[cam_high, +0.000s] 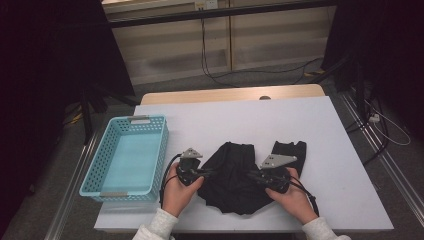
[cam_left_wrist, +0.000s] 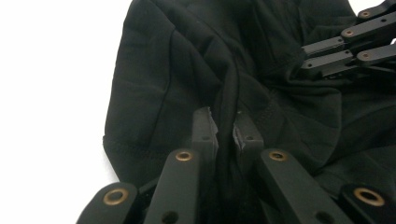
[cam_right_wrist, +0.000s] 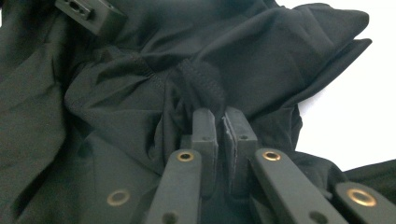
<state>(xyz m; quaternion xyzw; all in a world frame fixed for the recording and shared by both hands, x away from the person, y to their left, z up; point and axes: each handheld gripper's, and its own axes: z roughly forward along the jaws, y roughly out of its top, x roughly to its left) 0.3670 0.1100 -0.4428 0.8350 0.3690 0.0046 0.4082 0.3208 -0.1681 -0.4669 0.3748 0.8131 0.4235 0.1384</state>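
The crumpled black fabric garment (cam_high: 235, 177) lies just right of the light-blue perforated plastic basket (cam_high: 127, 157) on the white surface (cam_high: 320, 130). The left tool (cam_left_wrist: 227, 127) and right tool (cam_right_wrist: 224, 123) each pinch a fold, facing each other across its width.

A light blue basket (cam_high: 125, 157) stands on the left part of the white table (cam_high: 330, 150). A small black folded cloth (cam_high: 289, 151) lies right of middle. Beyond the table, cables (cam_high: 210, 65) run across the grey floor.
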